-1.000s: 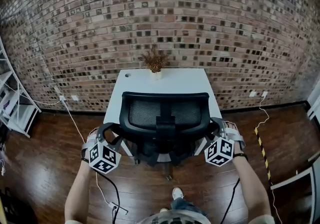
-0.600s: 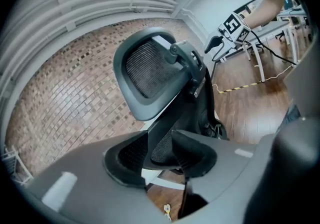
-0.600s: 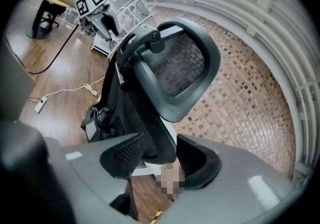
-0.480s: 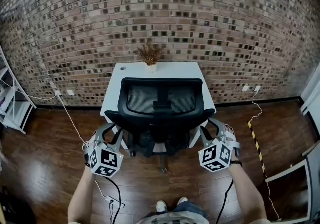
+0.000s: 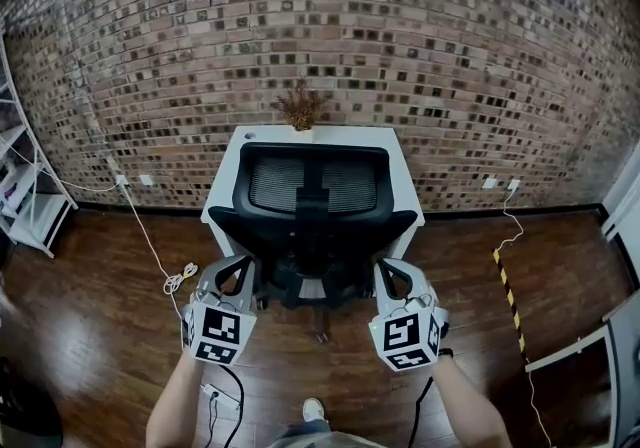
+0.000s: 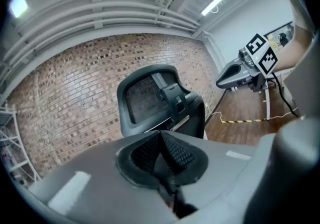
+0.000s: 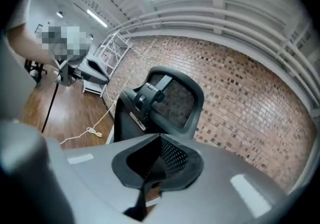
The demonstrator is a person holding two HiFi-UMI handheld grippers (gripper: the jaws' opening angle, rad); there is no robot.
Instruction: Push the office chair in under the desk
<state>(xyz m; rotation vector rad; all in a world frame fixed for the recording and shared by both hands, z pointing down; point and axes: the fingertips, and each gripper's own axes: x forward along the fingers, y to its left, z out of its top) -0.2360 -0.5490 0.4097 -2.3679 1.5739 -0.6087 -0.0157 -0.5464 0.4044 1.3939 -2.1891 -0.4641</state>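
Right, office chair (image 5: 312,211) sits backrest-up against the desk (image 5: 330,135), seat apparently under it. Left gripper (image 5: 238,266) and right gripper (image 5: 388,268) have just been closing: both fully shut, empty, just short of the chair. Probably heavy but free-rolling; stiff backrest frame looks the best push point

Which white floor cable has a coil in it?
The white cable left of the office chair: it bunches into a loop on the floor. The right-hand cable runs loose.
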